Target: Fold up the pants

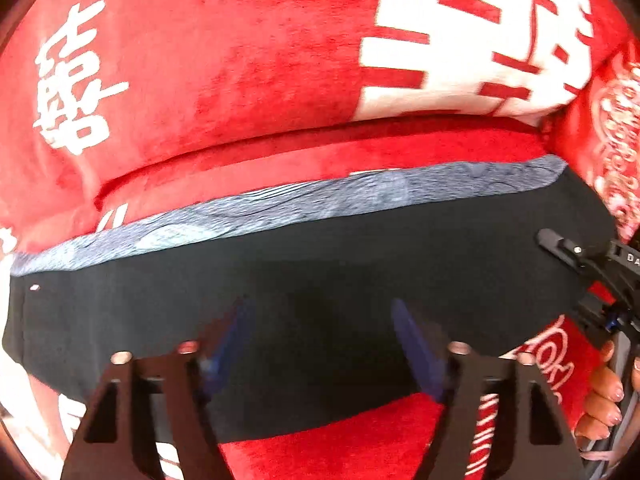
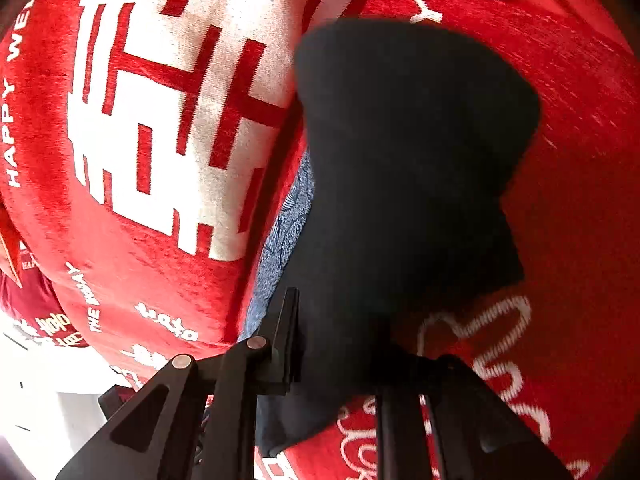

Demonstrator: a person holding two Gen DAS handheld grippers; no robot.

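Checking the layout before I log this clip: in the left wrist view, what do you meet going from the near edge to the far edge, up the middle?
Left gripper → black pants → grey patterned strip of the pants → fold of the red blanket → red blanket with white characters.

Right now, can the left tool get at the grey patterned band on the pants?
Probably yes. The left tool hangs open over the black pants; the grey band lies just beyond, uncovered. The right tool sits off to the side.

Matt black cloth pants [image 1: 320,280], fuzzy red blanket [image 1: 240,60]
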